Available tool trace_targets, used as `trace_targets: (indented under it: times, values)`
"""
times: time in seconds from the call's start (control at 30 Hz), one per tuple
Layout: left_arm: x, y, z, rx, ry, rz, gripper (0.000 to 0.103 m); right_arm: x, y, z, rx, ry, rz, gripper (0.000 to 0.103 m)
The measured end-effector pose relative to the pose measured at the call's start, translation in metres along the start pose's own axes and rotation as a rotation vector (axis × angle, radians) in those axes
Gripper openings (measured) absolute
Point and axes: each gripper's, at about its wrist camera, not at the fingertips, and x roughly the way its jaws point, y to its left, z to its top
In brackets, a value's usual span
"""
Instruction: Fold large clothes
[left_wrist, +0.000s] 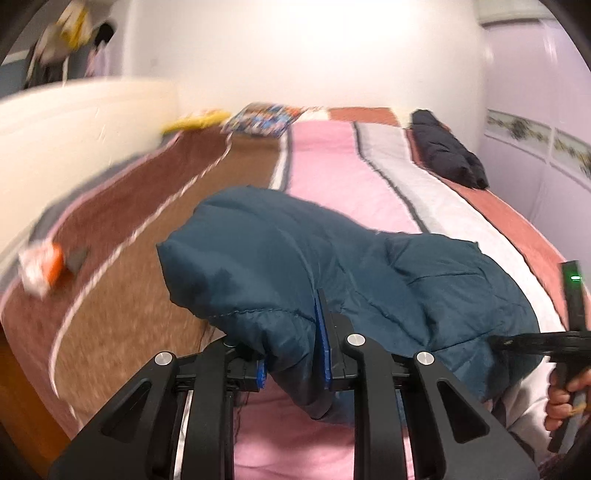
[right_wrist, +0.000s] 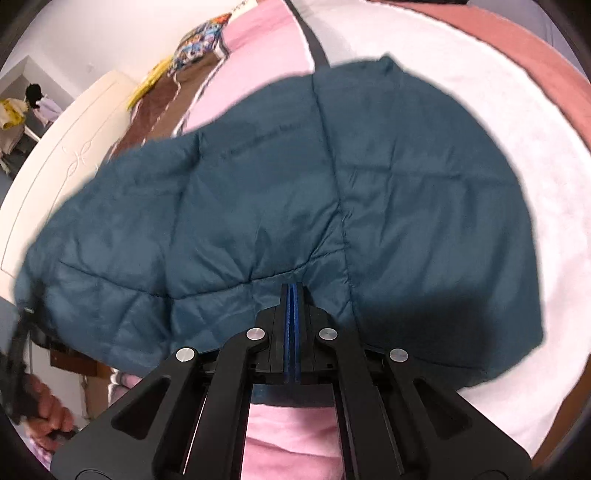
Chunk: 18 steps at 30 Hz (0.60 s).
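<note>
Both tilted downward, left gripper (left_wrist: 291, 354) and right gripper (right_wrist: 293, 314) clamp the teal jacket (right_wrist: 295, 192) (lifted off the bed (left_wrist: 332, 177)).

- A jacket (left_wrist: 332, 266) hangs bunched above the near part of the bed (left_wrist: 325, 162), between the two tools.
- The left tool (left_wrist: 291, 354) has the jacket's hem between its fingers; the right tool (right_wrist: 293, 325) grips another fold of the hem.
- A folded garment (left_wrist: 447, 151) lies along the bed's right edge, towards the far end.
- A patterned cushion (left_wrist: 262, 118) lies at the far edge, left of the middle.
- A small packet (left_wrist: 42, 267) lies by the left edge.
</note>
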Motion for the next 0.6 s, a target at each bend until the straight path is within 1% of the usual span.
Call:
trace_targets:
  times: [0.03, 0.13, 0.27, 0.37, 0.43, 0.47, 0.6]
  values:
    - [-0.003, -0.007, 0.003, 0.022, -0.014, 0.003, 0.021, 0.004, -0.001, 0.0, 0.002, 0.006, 0.006, 0.001]
    - [-0.013, -0.031, 0.013, 0.09, -0.051, -0.021, 0.021, 0.012, 0.001, -0.003, 0.009, 0.02, 0.04, 0.001]
    - [-0.023, -0.068, 0.023, 0.179, -0.086, -0.079, 0.021, 0.019, -0.013, -0.007, 0.04, 0.032, 0.11, 0.001]
    - [-0.028, -0.105, 0.026, 0.269, -0.108, -0.149, 0.021, 0.021, -0.026, -0.006, 0.063, 0.04, 0.156, 0.001]
    - [-0.03, -0.128, 0.024, 0.33, -0.114, -0.195, 0.021, 0.021, -0.028, -0.007, 0.073, 0.043, 0.182, 0.001]
    - [-0.029, -0.142, 0.021, 0.366, -0.112, -0.222, 0.021, 0.019, -0.035, -0.01, 0.077, 0.045, 0.192, 0.001]
    - [-0.018, -0.182, 0.009, 0.453, -0.069, -0.32, 0.021, 0.02, -0.041, -0.008, 0.096, 0.051, 0.231, 0.001]
